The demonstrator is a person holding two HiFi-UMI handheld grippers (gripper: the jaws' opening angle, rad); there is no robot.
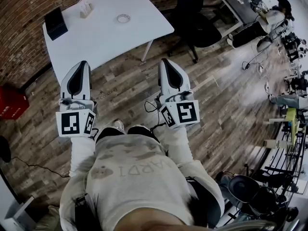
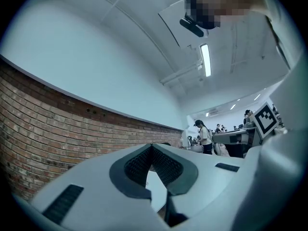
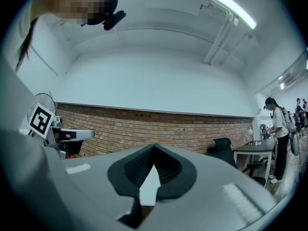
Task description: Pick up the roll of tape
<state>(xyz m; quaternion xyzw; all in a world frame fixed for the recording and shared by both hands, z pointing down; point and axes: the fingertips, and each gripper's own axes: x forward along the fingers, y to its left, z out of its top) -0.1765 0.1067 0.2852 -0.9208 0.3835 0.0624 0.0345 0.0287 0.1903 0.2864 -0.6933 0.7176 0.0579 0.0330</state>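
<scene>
Up at twelve o'clock, on the white table, there's the roll of tape: a small pale ring lying flat, hole facing up, near the far middle of the top. It is well apart from both claws. A black box sits at ten o'clock on the table's corner and a little card holder at eleven, both clear of the ring.

Now the claws. The left gripper is out at eleven o'clock from the person's chest and the right gripper at one, side by side over the plank floor, short of the table edge.

In the left gripper view the dark ribbed pads meet at their tips with nothing between them, only a sliver of white tabletop showing through the notch. In the right gripper view it's the same story, pads pinched together and empty.

My read is that they're carried closed and level because this is just the approach, with nothing in reach to grab.

The shells are smooth pale moulded plastic and the pads look rubbery, made for grip. The tabletop looks slick, so that flat ring may skid when nudged, and a jaw probably wants to drop into the hole.
</scene>
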